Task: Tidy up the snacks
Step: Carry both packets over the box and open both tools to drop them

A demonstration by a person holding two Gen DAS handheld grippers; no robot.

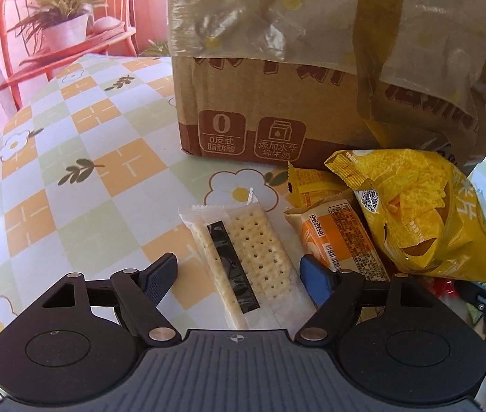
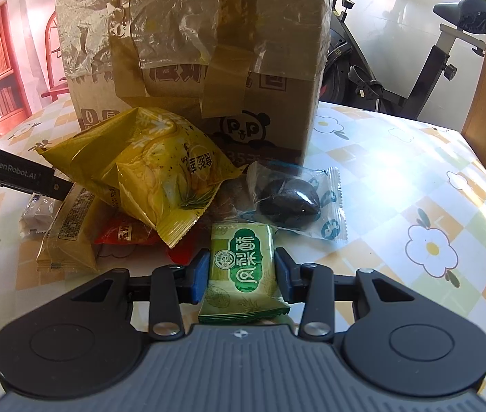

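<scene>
Cracker pack (image 1: 243, 261) lies lengthwise between open left tool (image 1: 239, 274)

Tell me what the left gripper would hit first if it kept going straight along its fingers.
Most likely the clear-wrapped pack of pale square crackers, lying on the table between the open fingers of the left gripper. Beyond it stands the taped brown cardboard box. Depth is hard to judge through the fisheye.

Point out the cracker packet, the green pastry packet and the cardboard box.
cracker packet (image 1: 246, 261), left wrist view, on the crackers.
green pastry packet (image 2: 243, 267), right wrist view, on its label.
cardboard box (image 2: 291, 103), right wrist view, bare front wall.
</scene>
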